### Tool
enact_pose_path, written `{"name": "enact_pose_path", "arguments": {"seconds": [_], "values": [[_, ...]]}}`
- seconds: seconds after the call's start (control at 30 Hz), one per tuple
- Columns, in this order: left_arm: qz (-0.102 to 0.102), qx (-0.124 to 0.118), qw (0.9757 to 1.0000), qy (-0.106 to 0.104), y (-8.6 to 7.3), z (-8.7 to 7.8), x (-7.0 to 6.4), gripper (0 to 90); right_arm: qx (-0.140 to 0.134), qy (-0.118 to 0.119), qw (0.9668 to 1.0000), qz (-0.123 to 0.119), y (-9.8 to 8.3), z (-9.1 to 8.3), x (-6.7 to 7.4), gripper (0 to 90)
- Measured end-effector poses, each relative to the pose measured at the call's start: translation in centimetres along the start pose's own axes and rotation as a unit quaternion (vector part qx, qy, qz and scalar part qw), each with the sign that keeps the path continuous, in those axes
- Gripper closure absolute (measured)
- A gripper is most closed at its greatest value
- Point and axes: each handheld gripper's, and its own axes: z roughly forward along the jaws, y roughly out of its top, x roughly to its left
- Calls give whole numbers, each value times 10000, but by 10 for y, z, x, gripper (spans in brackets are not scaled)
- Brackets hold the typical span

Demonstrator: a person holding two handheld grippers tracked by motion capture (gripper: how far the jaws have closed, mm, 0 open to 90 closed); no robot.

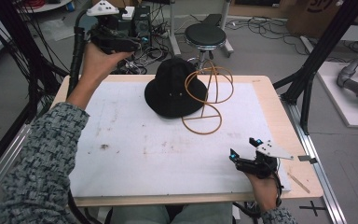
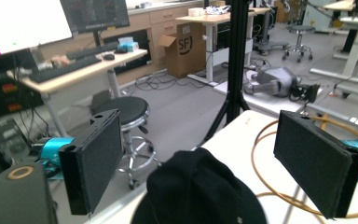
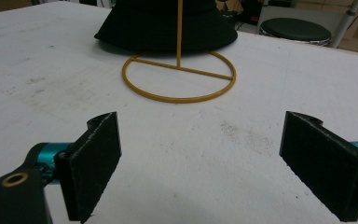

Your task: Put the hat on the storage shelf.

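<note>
Knitted grey sleeve [image 1: 37, 163] takes up the 7 o'clock corner of the high view, closest to that camera; its forearm runs up to the left gripper [image 1: 116, 39], held above the table's 11 o'clock corner. At 4 o'clock the right gripper [image 1: 244, 150] sits low over the white board [image 1: 135, 154], a grey three-cornered plate on top. Both grippers stand with their jaws wide apart and nothing between them, as each gripper view makes plain: flat black pads with a rough, felt-like face.

Nothing here serves as a container, apart from the hat's hollow crown, whose inside cannot be seen. The black hat [image 1: 175, 91], soft cloth with a round crown and a floppy brim, lies on the board at 12 o'clock. Touching it on its 3 o'clock side is the wire hat stand [image 1: 205, 109], thin golden rod bent into crossed hoops over a ring base with a straight crossbar.

From the left gripper view the hat's crown [image 2: 200, 191] sits below and between the jaws, and a round black stool [image 2: 121, 109] stands on the floor beyond the table edge. From the right gripper view the stand's ring base [image 3: 179, 77] and upright show clearly, with the hat's brim [image 3: 165, 30] at 12 o'clock behind, and faint scuff marks on the board's matte surface.
</note>
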Motion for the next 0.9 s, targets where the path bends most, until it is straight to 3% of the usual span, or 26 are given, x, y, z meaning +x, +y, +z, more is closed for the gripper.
{"name": "enact_pose_path", "arguments": {"seconds": [0.07, 0.17, 0.5, 0.77, 0.9], "values": [[204, -50, 9998, 26, -3, 9, -3, 166, -9, 9, 10000, 4, 0, 0, 0, 123], [197, 14, 9998, 23, -8, 23, -2, 169, -11, 20, 10000, -11, -1, -1, -1, 123], [5, 247, 9997, -75, -27, 62, 0, 168, -35, -8, 10000, 43, -3, -8, -2, 123], [23, 386, 9992, -107, -40, 82, 6, 190, -47, -22, 10000, 57, -4, -12, -3, 123], [-96, 420, 9987, -282, -46, 89, 9, 197, -53, -29, 10000, 69, -6, -15, -4, 123]]}}
